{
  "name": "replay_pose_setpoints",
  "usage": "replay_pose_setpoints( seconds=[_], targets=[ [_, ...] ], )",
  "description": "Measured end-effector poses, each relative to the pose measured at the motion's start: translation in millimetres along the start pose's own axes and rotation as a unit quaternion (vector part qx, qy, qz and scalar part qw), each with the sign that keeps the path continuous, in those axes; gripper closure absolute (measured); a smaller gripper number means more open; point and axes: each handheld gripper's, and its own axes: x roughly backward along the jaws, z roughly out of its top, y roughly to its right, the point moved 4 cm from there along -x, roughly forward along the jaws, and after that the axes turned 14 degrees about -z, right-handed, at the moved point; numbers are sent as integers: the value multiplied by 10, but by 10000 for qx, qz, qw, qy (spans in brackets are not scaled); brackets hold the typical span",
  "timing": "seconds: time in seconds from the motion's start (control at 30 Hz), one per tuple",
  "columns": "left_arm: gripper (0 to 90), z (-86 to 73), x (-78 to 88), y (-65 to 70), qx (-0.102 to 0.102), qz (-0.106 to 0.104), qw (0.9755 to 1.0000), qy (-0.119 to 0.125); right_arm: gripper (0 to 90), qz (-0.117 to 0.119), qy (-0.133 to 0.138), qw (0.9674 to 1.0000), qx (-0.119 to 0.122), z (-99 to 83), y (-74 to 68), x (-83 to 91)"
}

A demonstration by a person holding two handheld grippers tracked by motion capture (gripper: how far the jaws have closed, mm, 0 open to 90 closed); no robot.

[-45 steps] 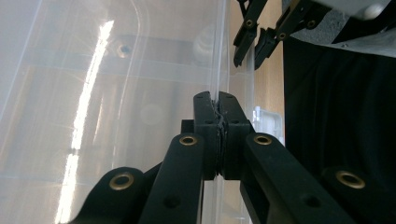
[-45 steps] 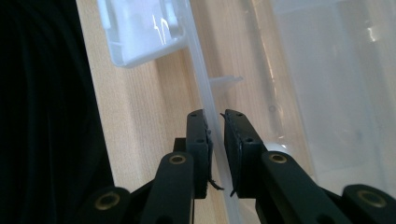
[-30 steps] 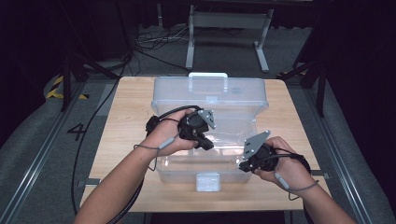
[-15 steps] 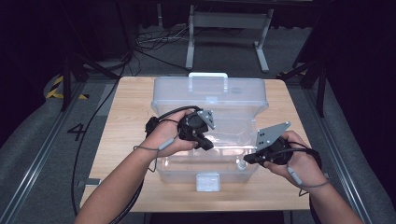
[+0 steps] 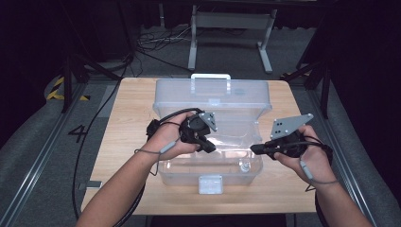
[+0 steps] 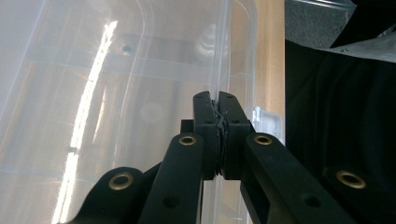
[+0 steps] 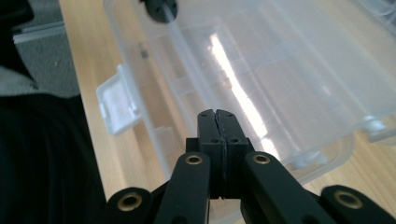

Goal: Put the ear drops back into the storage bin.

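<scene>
The clear plastic box (image 5: 213,127) is sitting mid-table (image 5: 127,142), its contents hard to make out through glare. The left gripper (image 5: 208,146) is clamping the box's front wall edge; its jaws are meeting on thin plastic. The right gripper (image 5: 253,149) is hovering just beside the right rim, jaws together, holding nothing. Bare wood is lying open on both sides.

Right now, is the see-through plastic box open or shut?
Open: the clear plastic box's lid stands up behind it.
</scene>
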Motion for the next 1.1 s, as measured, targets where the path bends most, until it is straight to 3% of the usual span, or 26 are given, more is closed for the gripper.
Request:
replay_pose_setpoints(
  seconds=[0.17, 0.33, 0.67, 1.1],
  targets=[
    [881, -10, -4, 13, 20, 25, 10000, 11, 900, -100, 367, 9986, -362, 5, 103, 30],
    [881, -17, -9, 30, -16, 107, 9999, 10, 900, -233, 783, 9941, -720, 11, 194, 64],
    [880, -29, -13, 33, -7, 102, 9999, 38, 900, -333, 1065, 9886, -1009, -2, 281, 56],
    [878, -66, -33, 49, 8, 83, 9999, 131, 900, -400, 1456, 9772, -1495, -15, 368, 6]
  ],
)
